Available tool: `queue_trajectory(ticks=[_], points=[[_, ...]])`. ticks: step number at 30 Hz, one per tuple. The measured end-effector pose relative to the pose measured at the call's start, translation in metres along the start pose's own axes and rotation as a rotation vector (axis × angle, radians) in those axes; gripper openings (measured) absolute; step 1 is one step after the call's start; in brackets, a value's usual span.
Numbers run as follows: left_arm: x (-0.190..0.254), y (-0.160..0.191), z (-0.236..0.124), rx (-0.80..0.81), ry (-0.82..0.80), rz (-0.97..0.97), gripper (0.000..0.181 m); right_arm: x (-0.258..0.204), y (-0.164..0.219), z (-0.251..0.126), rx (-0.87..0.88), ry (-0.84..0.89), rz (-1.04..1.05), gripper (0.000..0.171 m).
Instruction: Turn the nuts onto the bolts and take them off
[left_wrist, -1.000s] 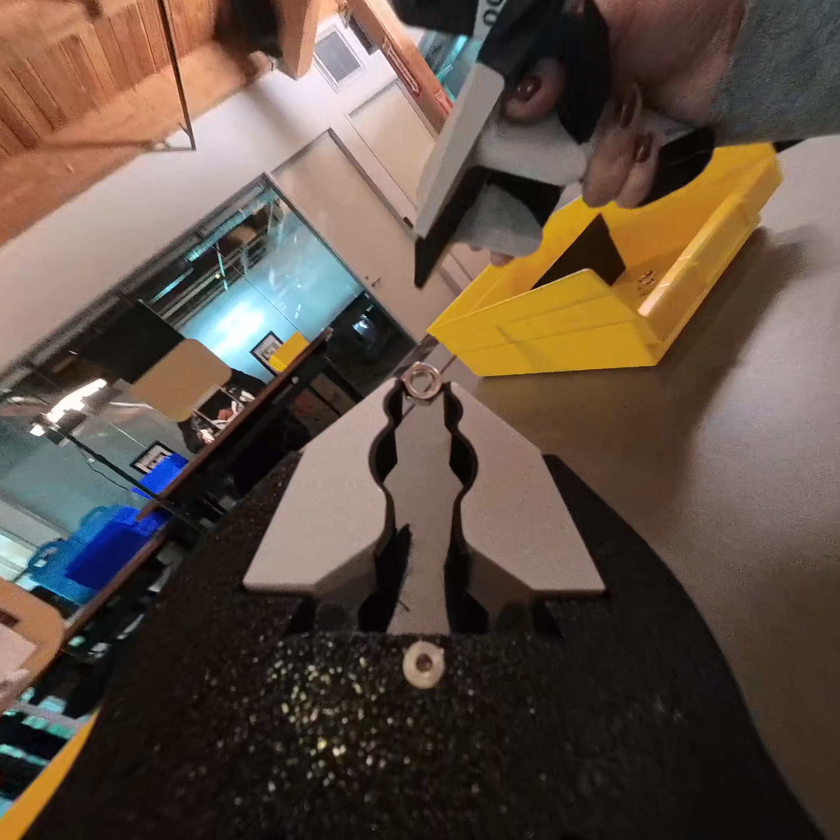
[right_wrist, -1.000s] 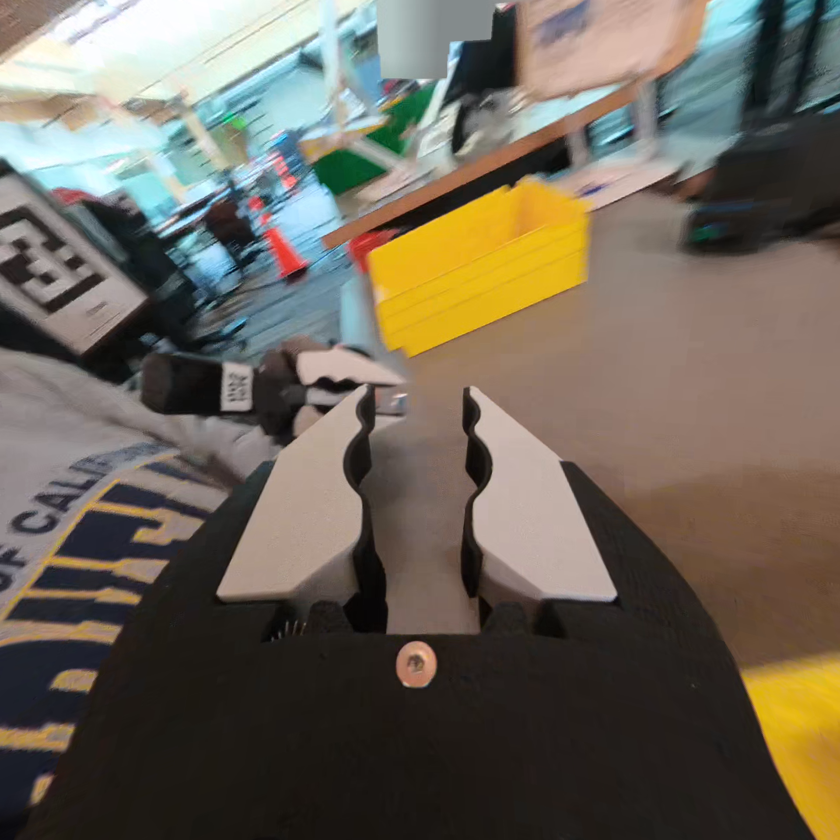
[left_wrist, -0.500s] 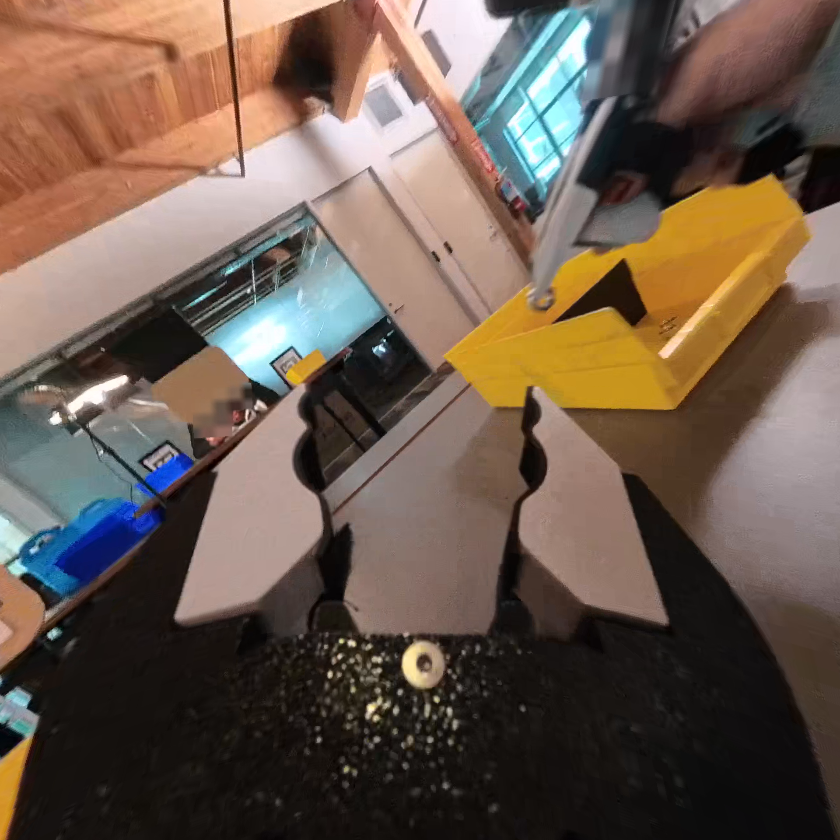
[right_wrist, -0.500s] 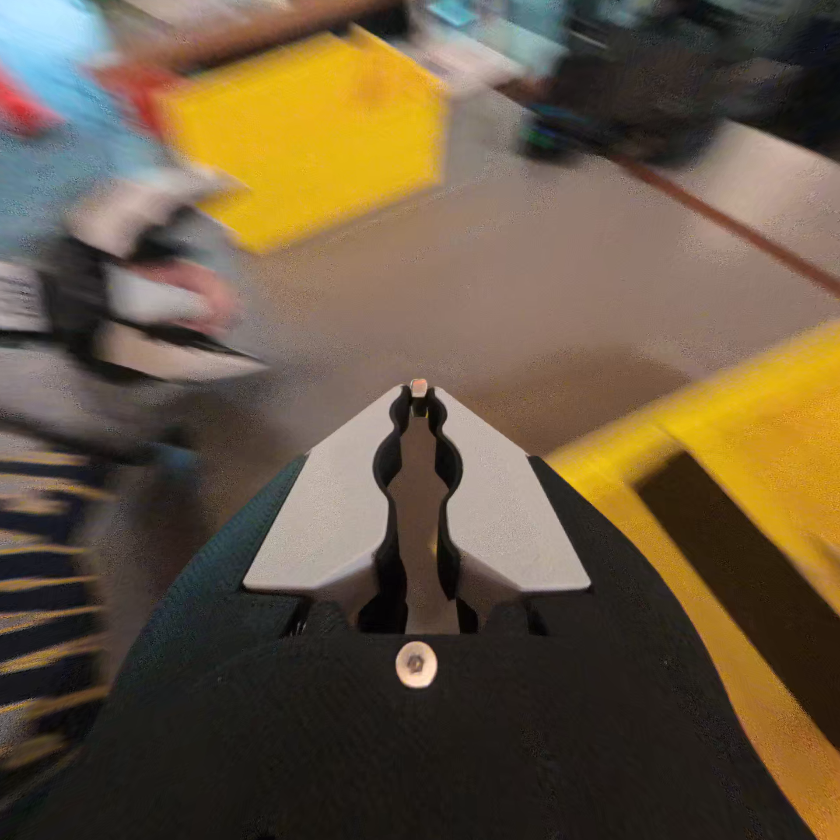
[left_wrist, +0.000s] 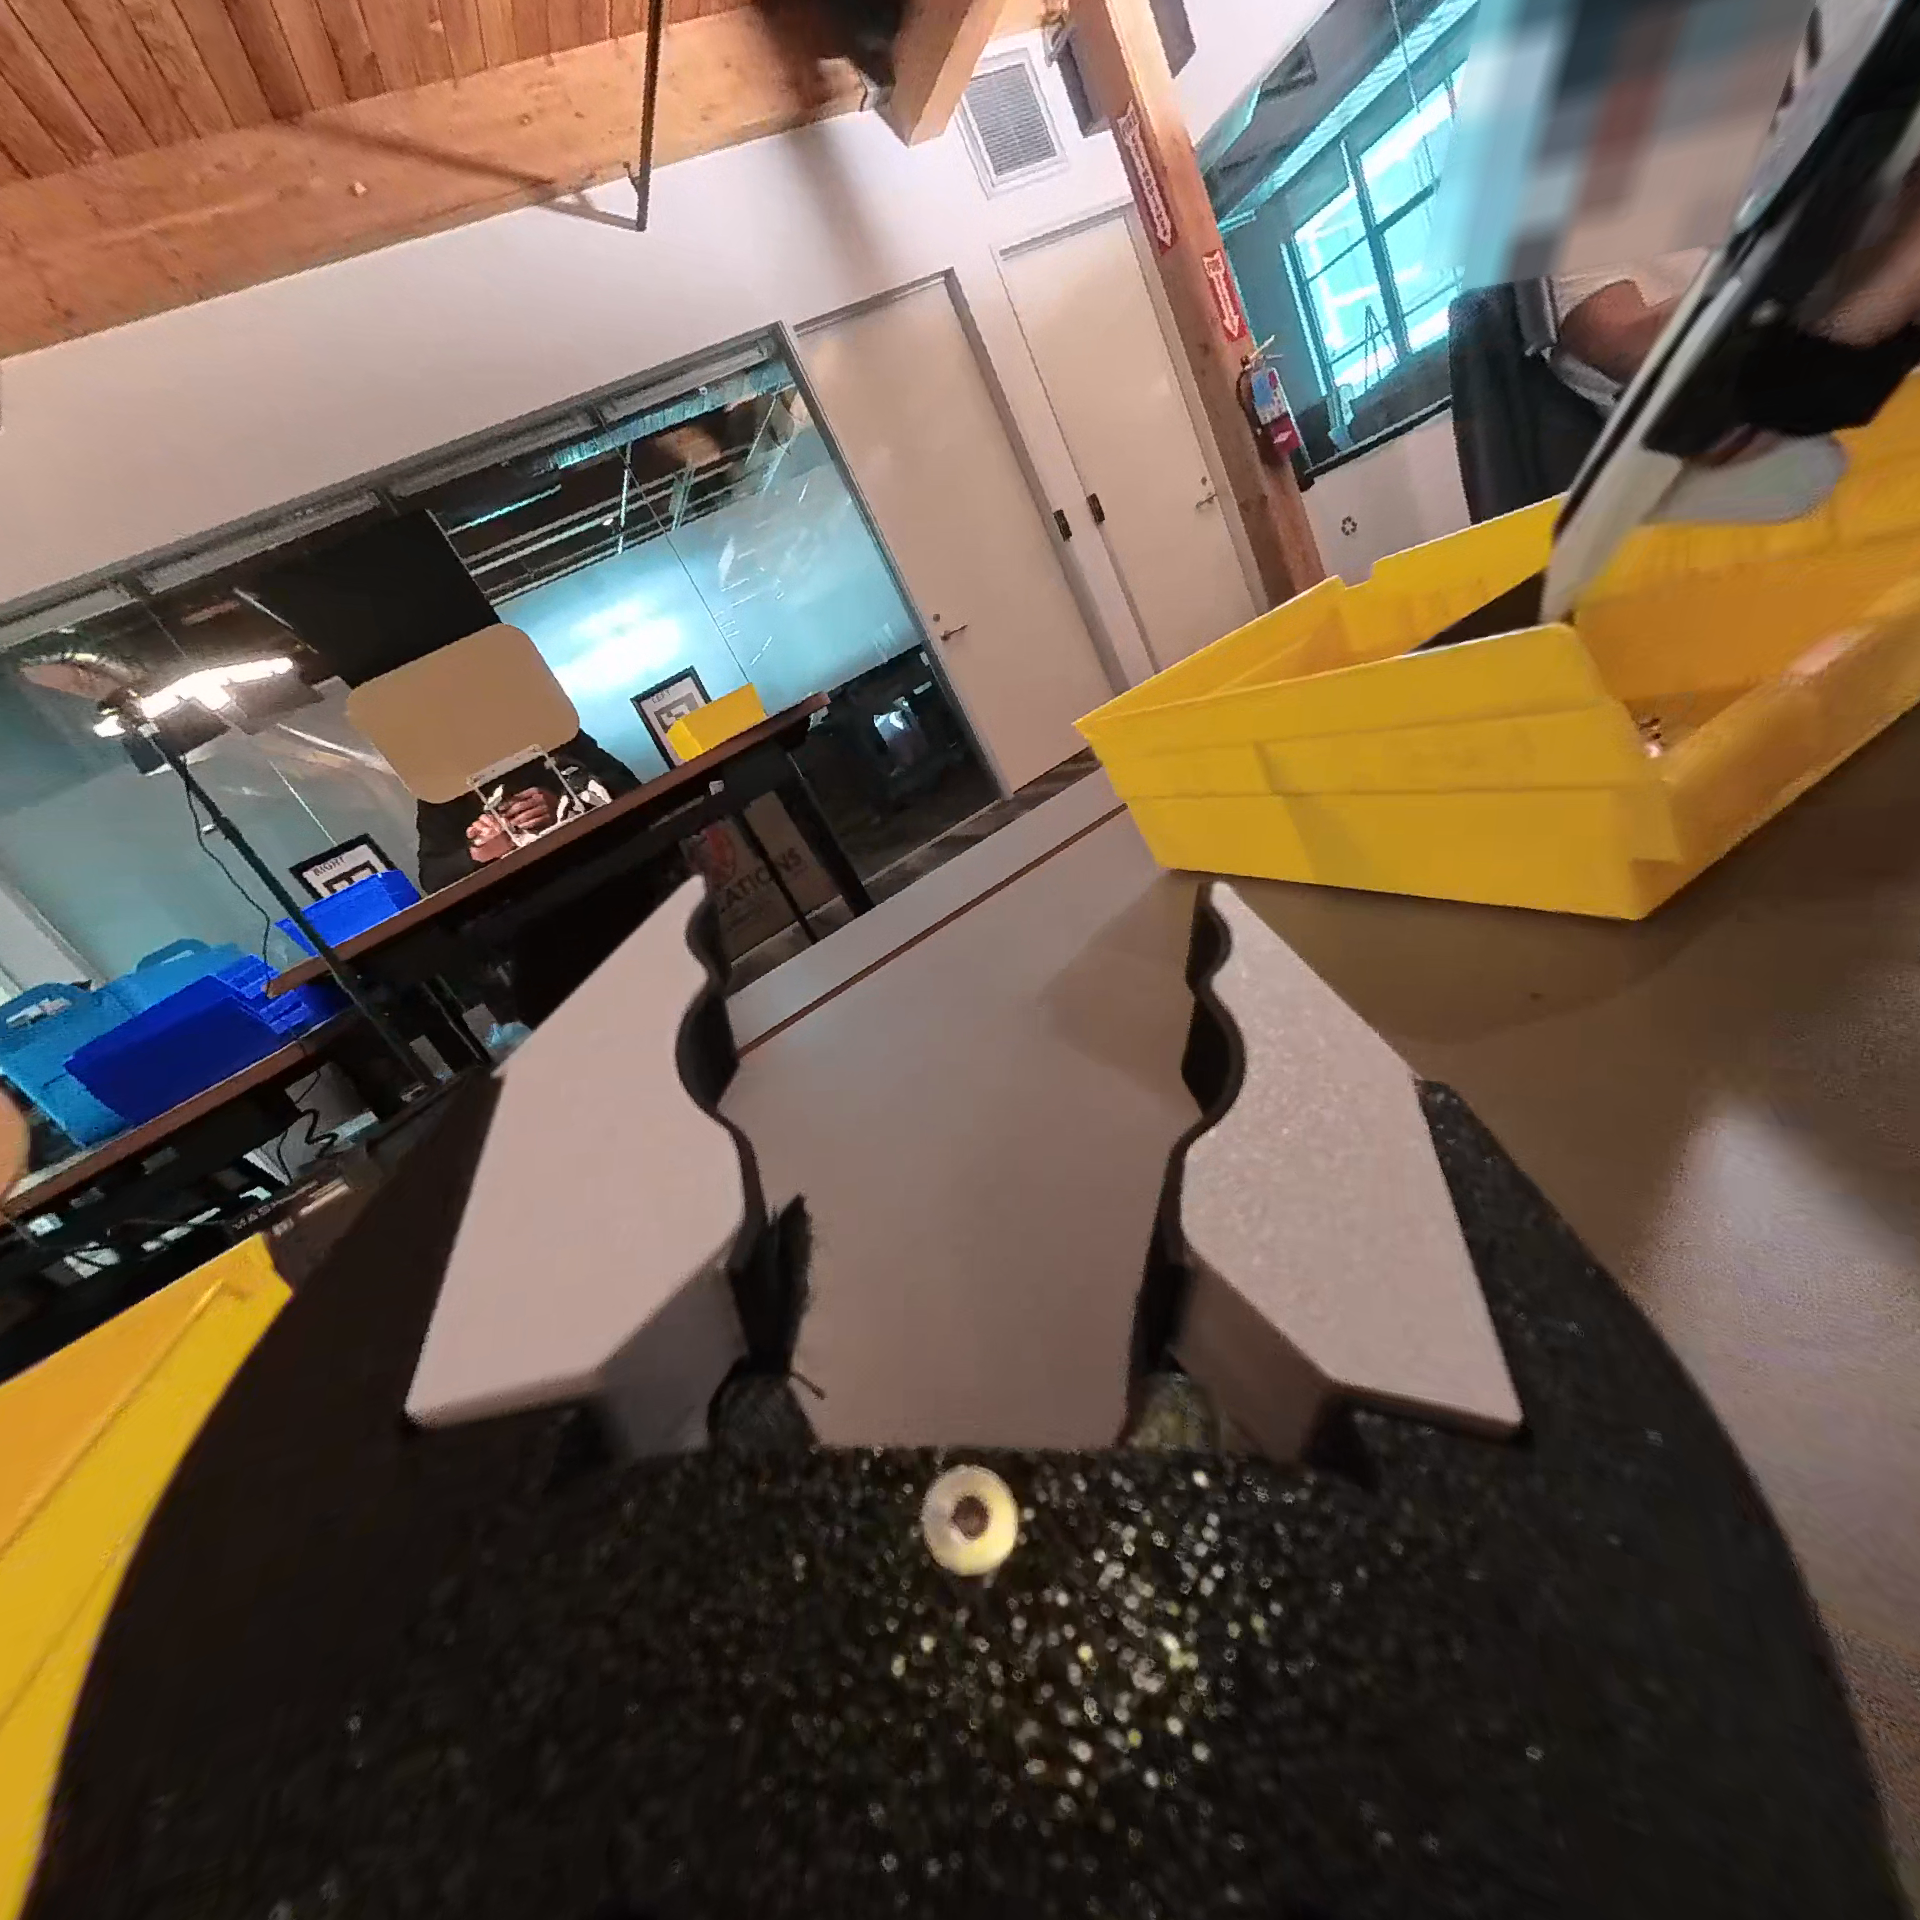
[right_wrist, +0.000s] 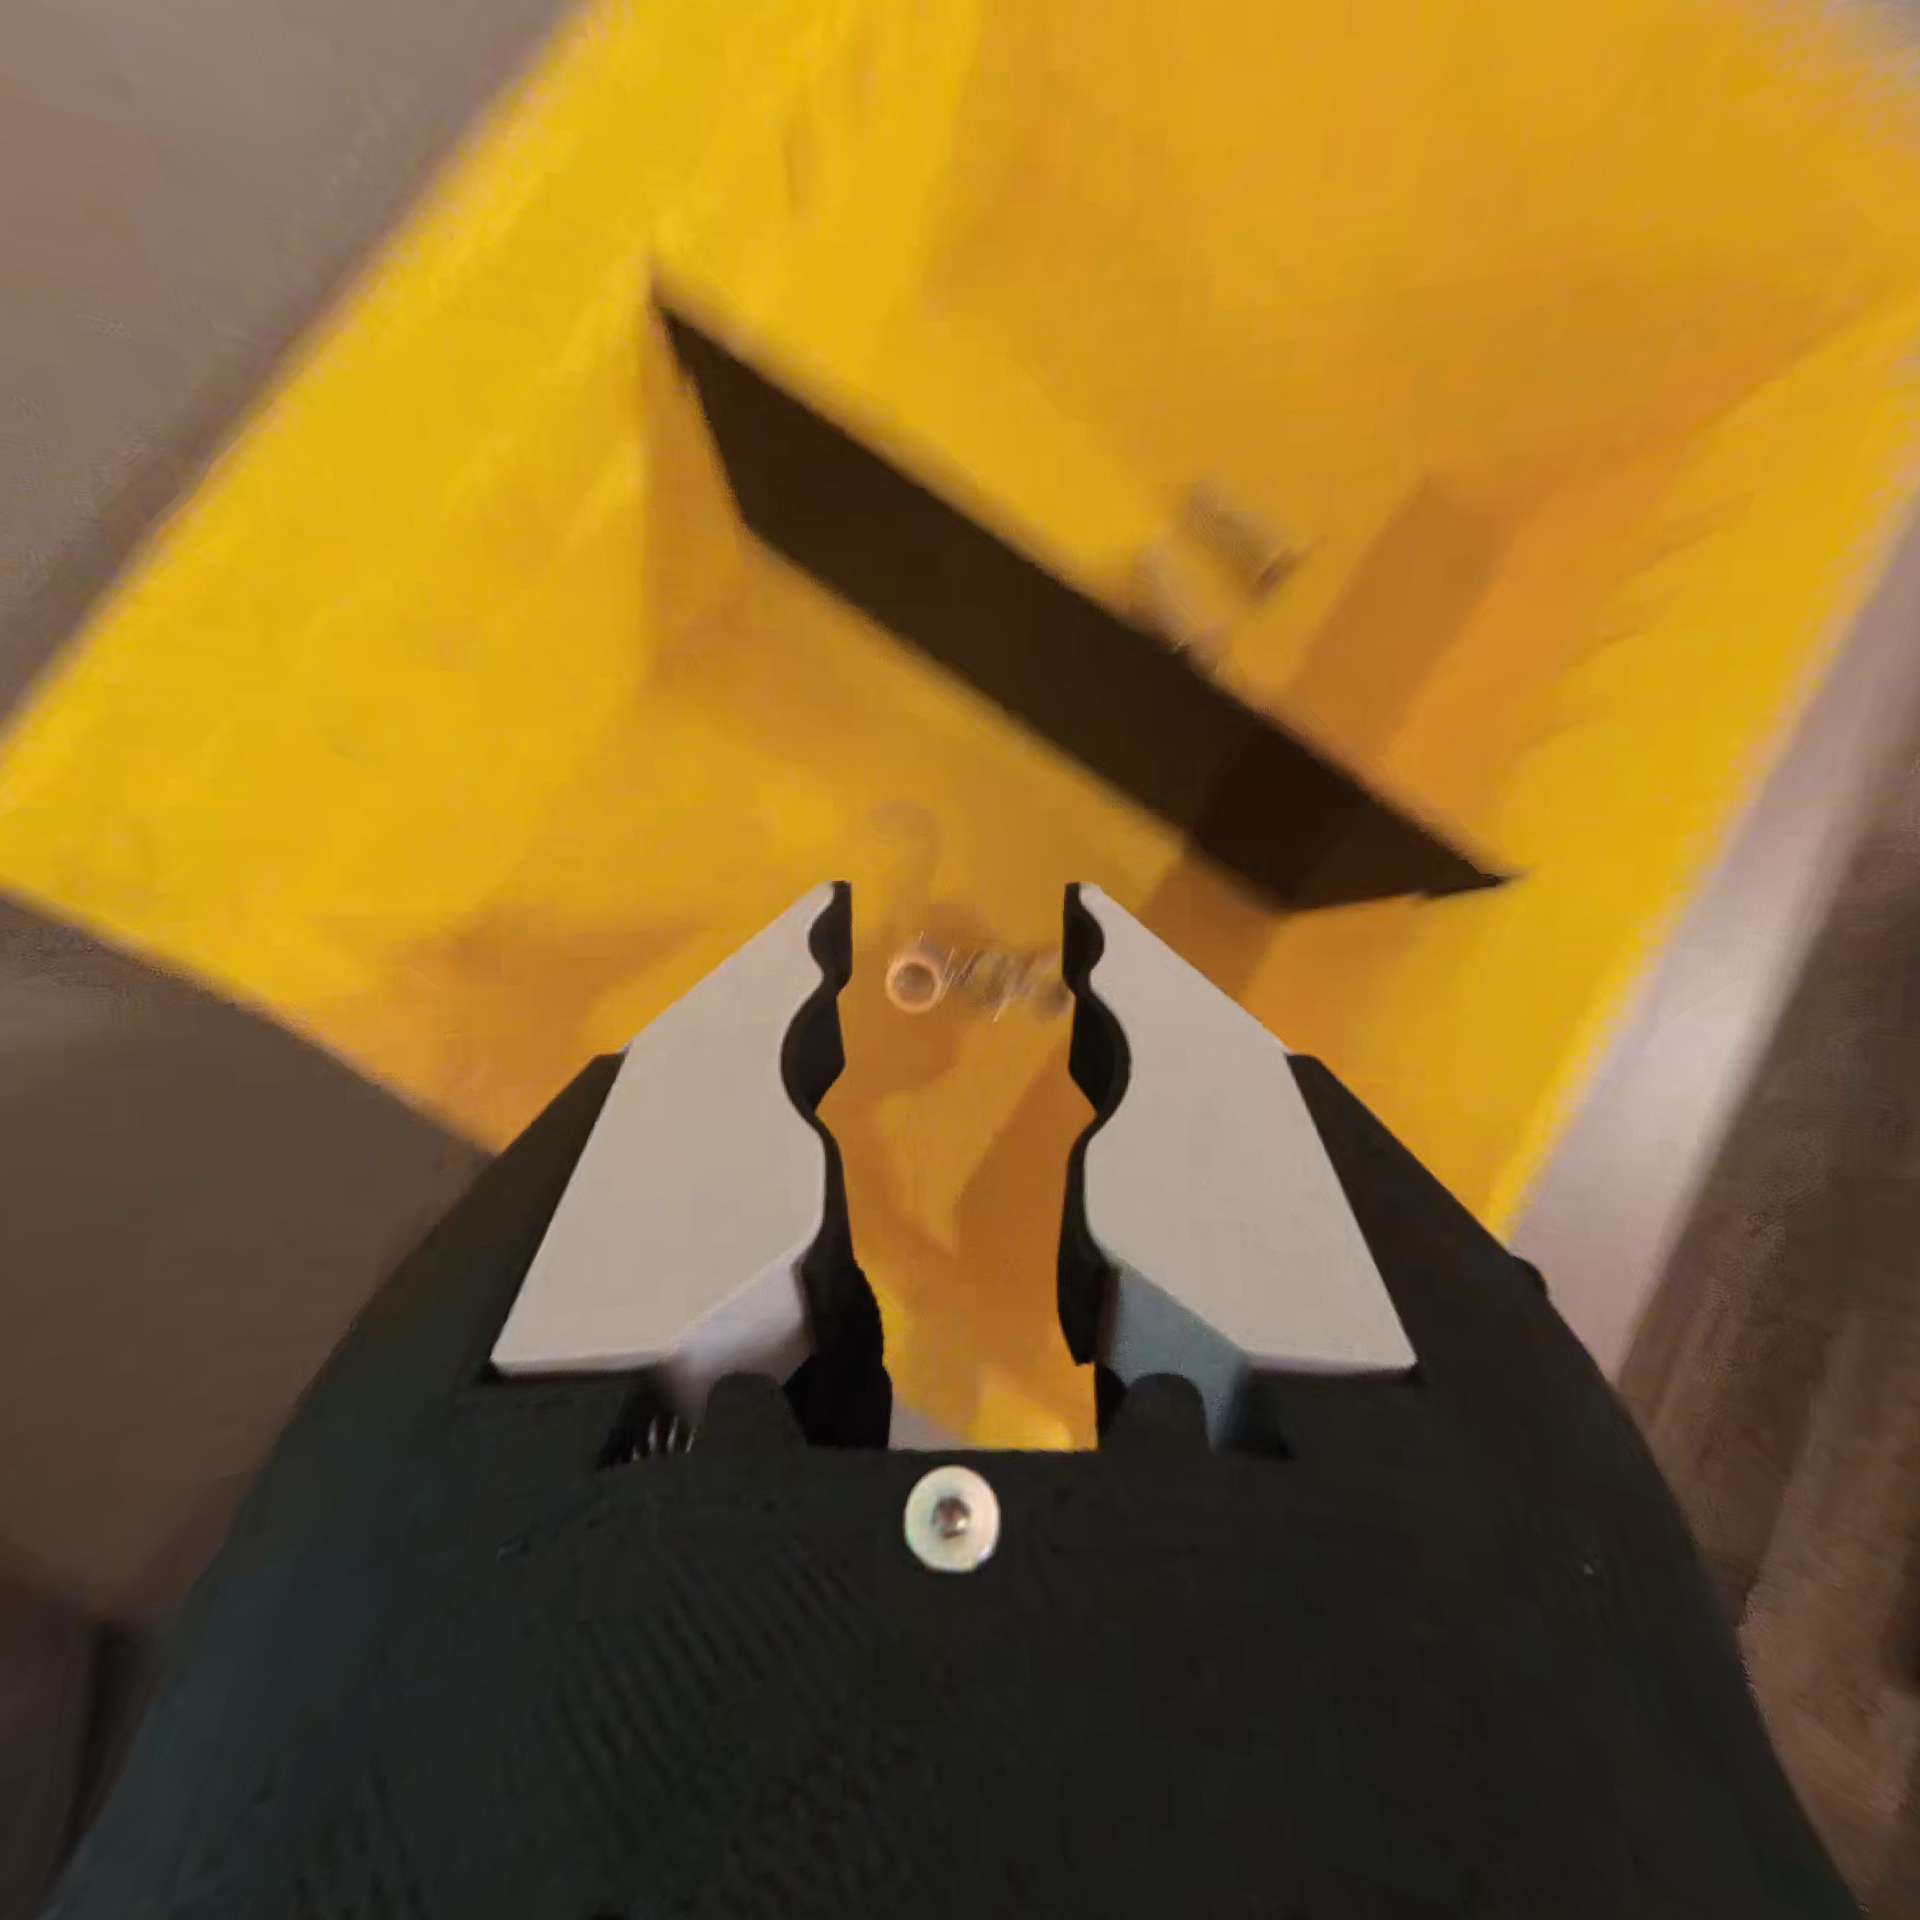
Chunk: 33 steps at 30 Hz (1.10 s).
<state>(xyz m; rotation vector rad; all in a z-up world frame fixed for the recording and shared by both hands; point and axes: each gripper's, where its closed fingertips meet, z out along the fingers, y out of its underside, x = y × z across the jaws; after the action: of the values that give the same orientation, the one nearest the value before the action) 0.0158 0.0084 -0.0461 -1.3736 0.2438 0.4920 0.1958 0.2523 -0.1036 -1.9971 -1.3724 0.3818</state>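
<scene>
My left gripper (left_wrist: 951, 899) is open and empty, low over the brown table (left_wrist: 1662, 1143). A yellow bin (left_wrist: 1455, 790) stands on the table ahead to the right. The right gripper's finger (left_wrist: 1590, 540) reaches down into it from above. In the right wrist view my right gripper (right_wrist: 956, 894) is open above the inside of the yellow bin (right_wrist: 416, 623). A small ring-shaped metal nut (right_wrist: 914, 982), blurred, shows between and beyond the fingertips on the bin floor or just above it. I cannot tell if it has landed.
A black divider (right_wrist: 1039, 644) crosses the bin, with more blurred metal parts (right_wrist: 1236, 561) behind it. A second yellow bin edge (left_wrist: 104, 1455) shows at the lower left of the left wrist view. A person sits at a far table (left_wrist: 499, 821).
My left gripper held a nut, then opened and now holds nothing. My right gripper took the nut, swung over the yellow bin and opened; the nut is out of its fingers.
</scene>
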Motion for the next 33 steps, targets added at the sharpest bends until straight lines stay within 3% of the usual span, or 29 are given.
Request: queue_trajectory(ticks=[1,3,5,8,11,15,21,25,29,33], points=[[-0.004,-0.001,-0.002,0.011,-0.016,-0.018,0.081,0.003,-0.031,-0.016,0.209,0.092,0.010,0.036],[-0.016,-0.012,-0.011,0.074,-0.079,-0.020,0.056,-0.020,-0.086,-0.066,0.696,0.140,0.025,0.021],[-0.028,-0.019,-0.021,0.137,-0.148,-0.015,0.040,-0.068,-0.109,-0.117,1.099,0.096,-0.024,0.011],[-0.035,-0.014,-0.025,0.119,-0.170,-0.058,0.023,-0.131,-0.108,-0.140,1.354,0.098,-0.100,0.004],[-0.037,-0.012,-0.026,0.120,-0.169,-0.085,0.011,-0.197,-0.102,-0.119,1.389,0.058,-0.300,0.000],[-0.036,-0.003,-0.021,0.069,-0.153,-0.102,0.000,-0.234,-0.094,-0.079,1.315,-0.031,-0.340,0.000],[-0.037,0.003,-0.019,0.039,-0.162,-0.093,0.000,-0.251,-0.098,-0.072,1.294,-0.081,-0.417,0.000],[-0.037,0.001,-0.019,0.052,-0.155,-0.100,0.000,-0.266,-0.133,-0.071,1.348,-0.123,-0.494,0.000],[-0.040,0.005,-0.018,0.043,-0.153,-0.143,0.000,-0.256,-0.174,-0.020,1.293,-0.093,-0.472,0.000],[-0.041,0.007,-0.020,0.040,-0.147,-0.155,0.000,-0.232,-0.171,0.026,1.215,-0.040,-0.399,0.000]])
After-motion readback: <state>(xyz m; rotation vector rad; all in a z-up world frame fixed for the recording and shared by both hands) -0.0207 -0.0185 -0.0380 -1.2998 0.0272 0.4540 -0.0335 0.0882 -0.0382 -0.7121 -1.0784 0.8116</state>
